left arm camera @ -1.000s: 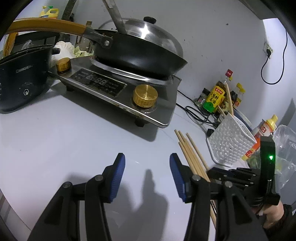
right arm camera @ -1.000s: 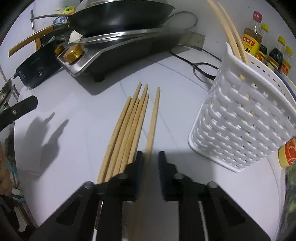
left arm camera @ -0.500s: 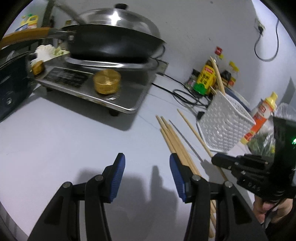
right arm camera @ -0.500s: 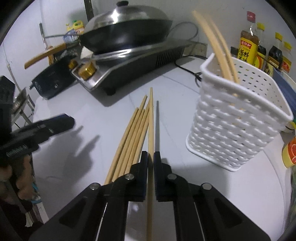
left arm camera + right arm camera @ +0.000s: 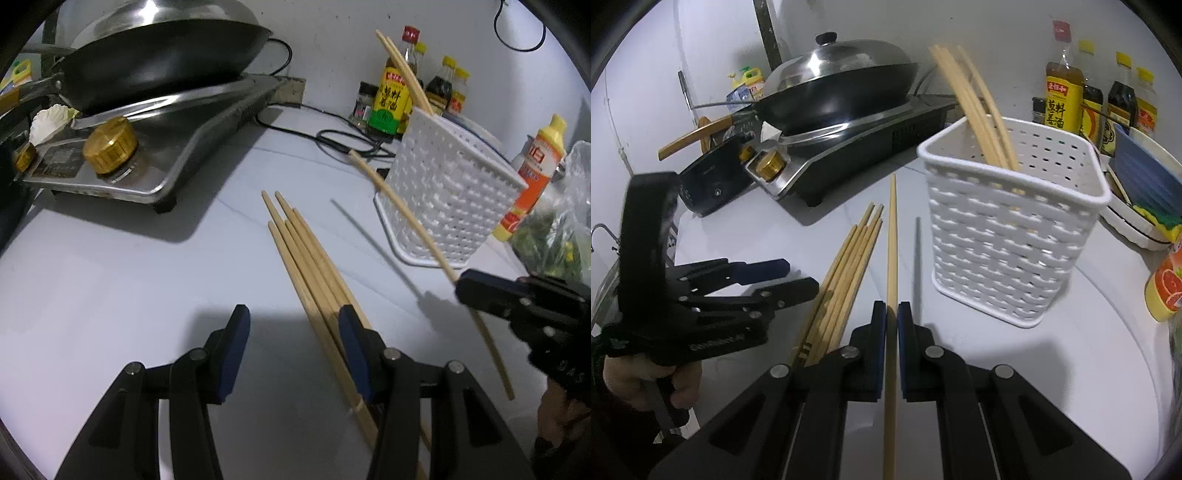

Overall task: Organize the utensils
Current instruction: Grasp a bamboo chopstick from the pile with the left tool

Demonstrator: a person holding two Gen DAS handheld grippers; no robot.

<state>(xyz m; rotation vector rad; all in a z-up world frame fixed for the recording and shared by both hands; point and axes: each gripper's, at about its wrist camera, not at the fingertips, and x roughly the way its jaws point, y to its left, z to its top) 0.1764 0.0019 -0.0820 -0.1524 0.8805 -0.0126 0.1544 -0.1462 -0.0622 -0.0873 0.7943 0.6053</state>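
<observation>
Right hand-held gripper [image 5: 892,314] clamps 1 long wooden chopstick [image 5: 892,236], pointing 12 o'clock; white perforated plastic basket [image 5: 1015,236] stands at 1 o'clock. Left hand-held gripper [image 5: 291,328] gapes, empty.

We see our left gripper [image 5: 293,325] with its blue-padded jaws standing apart over the white countertop [image 5: 110,266], nothing between the pads. A loose bundle of pale wooden chopsticks [image 5: 306,258] lies on the counter, running under the right-hand blue pad. Further right, our black right gripper [image 5: 465,290] grips a single wooden chopstick [image 5: 406,214], which slants up across the front of the white perforated plastic basket [image 5: 443,206]. Two more chopsticks [image 5: 404,72] stand in that basket. Behind it stand dark sauce bottles [image 5: 389,92].
</observation>
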